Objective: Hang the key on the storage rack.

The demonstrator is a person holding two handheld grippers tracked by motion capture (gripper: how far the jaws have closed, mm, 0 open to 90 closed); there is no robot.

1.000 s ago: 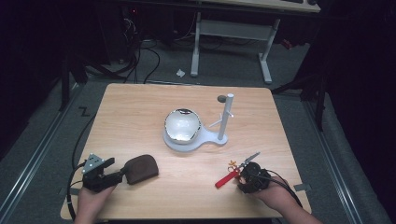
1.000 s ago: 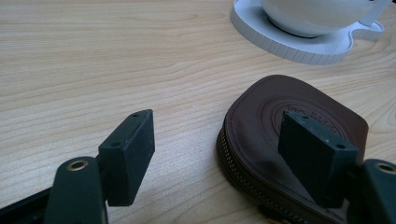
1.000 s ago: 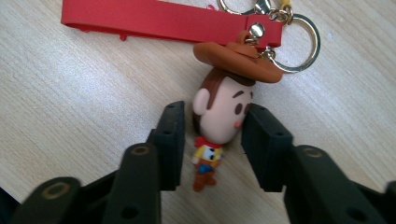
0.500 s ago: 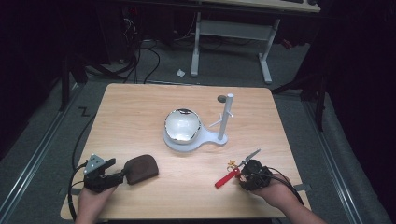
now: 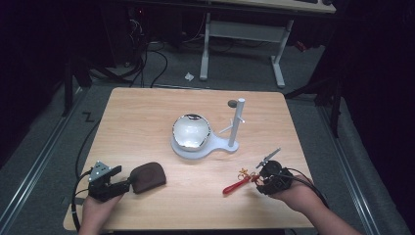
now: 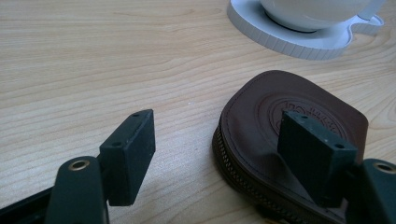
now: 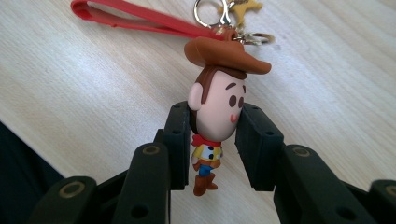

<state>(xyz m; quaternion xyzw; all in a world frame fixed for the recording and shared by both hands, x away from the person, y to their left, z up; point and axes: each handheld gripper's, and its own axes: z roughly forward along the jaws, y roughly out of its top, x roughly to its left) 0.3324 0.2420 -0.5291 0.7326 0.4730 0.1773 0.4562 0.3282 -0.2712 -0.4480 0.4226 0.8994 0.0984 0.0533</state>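
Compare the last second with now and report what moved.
Nothing has visibly moved. The left gripper stays open at the brown pouch, one jaw over its top. The right gripper stays shut on the cowboy keychain, its red strap on the table. The bowl stand is unchanged.

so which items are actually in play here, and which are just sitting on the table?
In play:
- cowboy keychain, head pinched in the right gripper
- brown zip pouch, one finger of the open left gripper over it

Lying about:
- white stand with its shiny bowl, mid-table, untouched
- small dark disc behind the stand's post
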